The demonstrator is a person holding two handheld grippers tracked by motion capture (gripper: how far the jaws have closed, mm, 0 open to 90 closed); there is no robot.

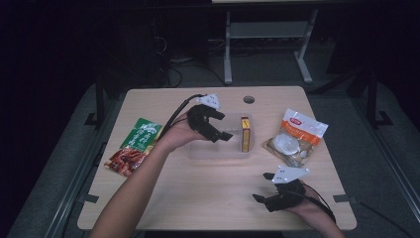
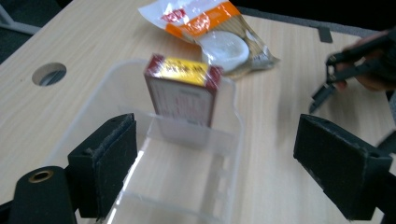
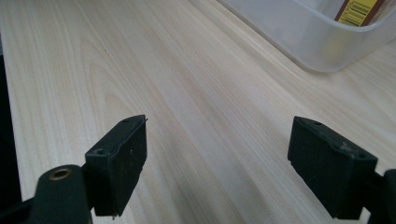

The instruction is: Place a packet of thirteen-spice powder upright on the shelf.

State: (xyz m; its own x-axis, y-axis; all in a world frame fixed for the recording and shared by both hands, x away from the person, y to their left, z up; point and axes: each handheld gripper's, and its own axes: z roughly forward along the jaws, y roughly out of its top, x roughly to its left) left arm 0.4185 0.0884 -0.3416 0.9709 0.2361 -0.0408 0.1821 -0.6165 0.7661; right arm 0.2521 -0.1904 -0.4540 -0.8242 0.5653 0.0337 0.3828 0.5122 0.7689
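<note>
A clear plastic bin point(image 1: 198, 151) sits mid-table, and a red and yellow box point(image 1: 245, 134) stands on edge against its right wall. My left gripper point(image 1: 223, 125) hovers over the bin's middle, open and empty. In the left gripper view its jaws point(image 2: 215, 158) are spread wide over the bin point(image 2: 93, 107), with the box point(image 2: 182, 88) just beyond them. My right gripper point(image 1: 262, 187) rests near the table's front right, open with nothing in it. In the right gripper view its jaws point(image 3: 217, 163) frame bare wood, and the bin's corner point(image 3: 299, 32) and the box point(image 3: 357, 9) lie farther off.
A green and red snack bag point(image 1: 134, 146) lies at the table's left side. A white and orange bag point(image 1: 296, 136) lies right of the bin. A round cable hole point(image 1: 249, 99) is near the far edge. Bare wood stretches in front of the bin.
</note>
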